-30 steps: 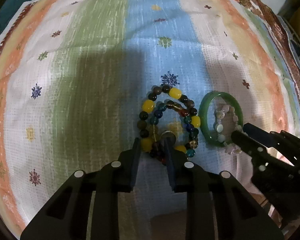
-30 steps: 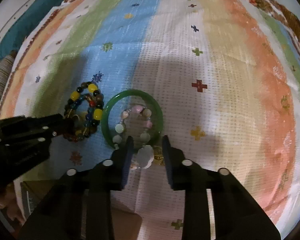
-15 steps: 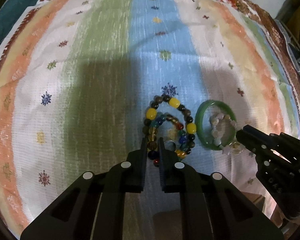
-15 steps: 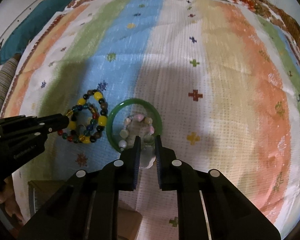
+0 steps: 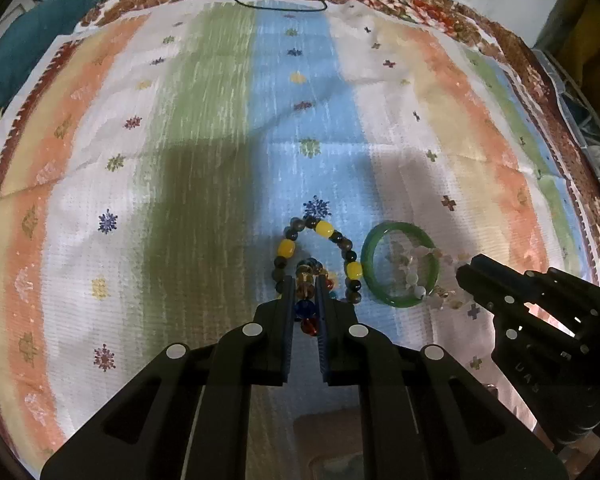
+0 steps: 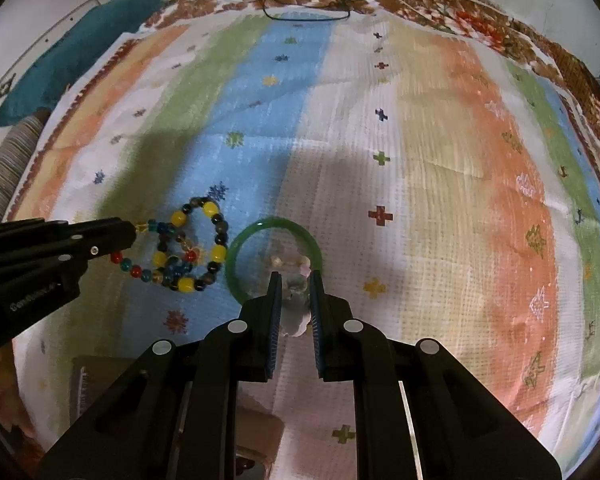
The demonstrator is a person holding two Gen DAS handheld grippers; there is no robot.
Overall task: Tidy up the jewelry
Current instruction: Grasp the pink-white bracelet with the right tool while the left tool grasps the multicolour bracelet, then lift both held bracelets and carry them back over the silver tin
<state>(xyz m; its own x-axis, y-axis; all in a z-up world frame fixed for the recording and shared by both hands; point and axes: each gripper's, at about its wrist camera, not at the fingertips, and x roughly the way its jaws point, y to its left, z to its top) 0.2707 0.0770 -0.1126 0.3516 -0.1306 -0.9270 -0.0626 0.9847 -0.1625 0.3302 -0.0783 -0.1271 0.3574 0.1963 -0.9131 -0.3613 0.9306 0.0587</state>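
Tongs [image 5: 305, 282] [image 6: 294, 280] pinch bead strands [image 5: 305, 308] (green bangle [image 6: 274, 224] beside).

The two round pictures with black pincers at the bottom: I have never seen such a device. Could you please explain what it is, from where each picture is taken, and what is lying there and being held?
A person holds one hand-held black two-finger gripper in each hand, and each carries a wide-angle camera looking along its fingers. One picture is from the left gripper, the other from the right gripper.

On the striped pastel woven cloth lie a string of small multicoloured glass beads, a bracelet of larger dark and yellow beads, and a smooth green bangle with a pale pink-white bead bracelet partly inside it.

The left gripper is shut on the small multicoloured beads; the right is shut on the pale bracelet.
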